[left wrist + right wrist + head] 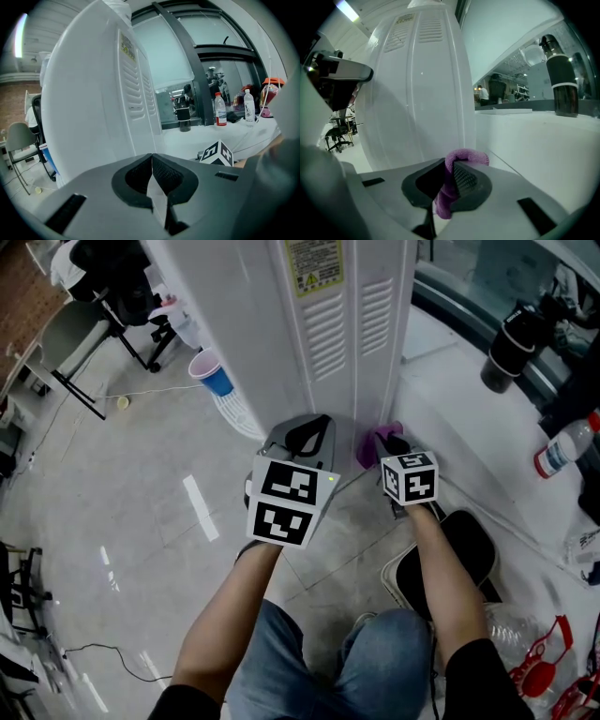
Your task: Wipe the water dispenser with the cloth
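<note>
Cloth (468,156) clamped in right gripper (450,165) jaws; left gripper (152,159) jaws together, seen only in its own view.

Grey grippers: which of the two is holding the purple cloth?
The right gripper, clamped on the purple fluffy cloth; the left gripper is shut on nothing.

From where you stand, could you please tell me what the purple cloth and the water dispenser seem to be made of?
Purple cloth: likely terry or microfibre, matte; fuzzy nap, limp folds.
Water dispenser: probably glossy white moulded plastic; smooth sheen, vent slots. Painted metal possible.
</note>
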The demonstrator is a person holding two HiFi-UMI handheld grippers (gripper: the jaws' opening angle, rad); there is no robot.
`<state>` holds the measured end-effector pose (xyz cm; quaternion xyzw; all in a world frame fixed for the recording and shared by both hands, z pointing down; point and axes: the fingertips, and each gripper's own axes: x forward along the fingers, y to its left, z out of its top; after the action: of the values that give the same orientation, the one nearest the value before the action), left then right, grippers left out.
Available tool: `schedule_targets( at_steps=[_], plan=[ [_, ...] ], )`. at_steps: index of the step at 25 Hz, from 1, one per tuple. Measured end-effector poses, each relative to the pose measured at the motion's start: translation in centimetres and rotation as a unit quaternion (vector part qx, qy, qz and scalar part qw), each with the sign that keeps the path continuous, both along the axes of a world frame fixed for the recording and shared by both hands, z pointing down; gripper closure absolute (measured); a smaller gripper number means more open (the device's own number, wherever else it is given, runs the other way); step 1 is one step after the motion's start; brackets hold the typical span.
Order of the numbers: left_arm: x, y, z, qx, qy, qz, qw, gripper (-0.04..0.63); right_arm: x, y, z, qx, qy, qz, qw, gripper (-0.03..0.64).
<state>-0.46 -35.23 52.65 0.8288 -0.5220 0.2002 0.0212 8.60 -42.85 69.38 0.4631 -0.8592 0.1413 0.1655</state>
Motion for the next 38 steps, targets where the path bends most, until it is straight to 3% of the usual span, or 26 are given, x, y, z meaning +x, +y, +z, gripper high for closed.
schedule_targets(
  at_steps=[6, 15, 26, 38],
  plan=[
    [0.8, 0.1, -0.5, -0.005, 0.010, 0.008, 0.9999, 0.569, 0.4, 0.9, -3.8, 0.027, 0.006, -0.011, 1.000, 0.584],
    [1.9, -0.1, -7.1, 0.029, 0.023, 0.024, 0.9990, 0.569, 1.6, 1.8, -18.3, 0.129, -0.003, -0.014, 0.992, 0.584],
    [0.5, 0.4, -15.4, 0.071, 0.035, 0.022, 0.9966, 0.569, -0.2, 3.9, -35.5, 0.247, -0.002, -0.033, 0.969, 0.584],
    [-1.3, 1.8, -21.9, 0.107, 0.047, 0.010, 0.9930, 0.569, -4.9, 6.7, -48.2, 0.321, -0.006, -0.074, 0.944, 0.584]
  ],
)
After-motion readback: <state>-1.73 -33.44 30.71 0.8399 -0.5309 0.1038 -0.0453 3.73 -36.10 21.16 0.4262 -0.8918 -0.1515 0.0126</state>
